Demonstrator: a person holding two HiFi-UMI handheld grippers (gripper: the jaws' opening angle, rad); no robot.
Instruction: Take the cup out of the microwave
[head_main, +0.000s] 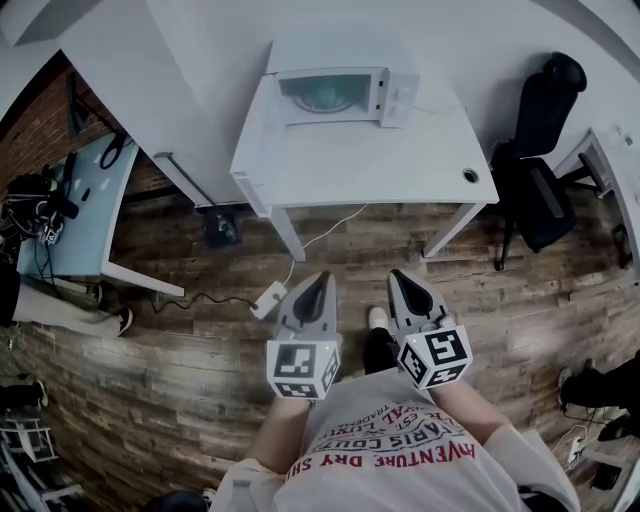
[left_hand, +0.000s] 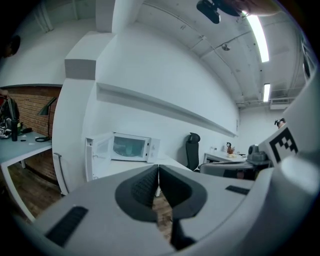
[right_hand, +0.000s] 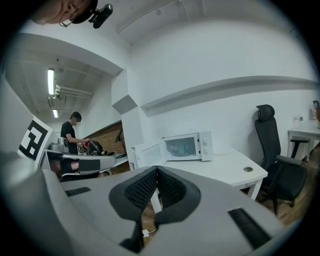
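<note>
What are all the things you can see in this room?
microwave: one, white, at the back of the table, door swung open
table: one, white, against the wall
office chair: one, black, right of the table
side desk: one, pale, far left, cables on it
power strip: one, white, on the floor in front of the table
floor: brown wood planks
bystander: one, dark top, far off in the right gripper view
cup: cannot make one out inside the microwave
left gripper: one, grey, shut, empty
right gripper: one, grey, shut, empty
</note>
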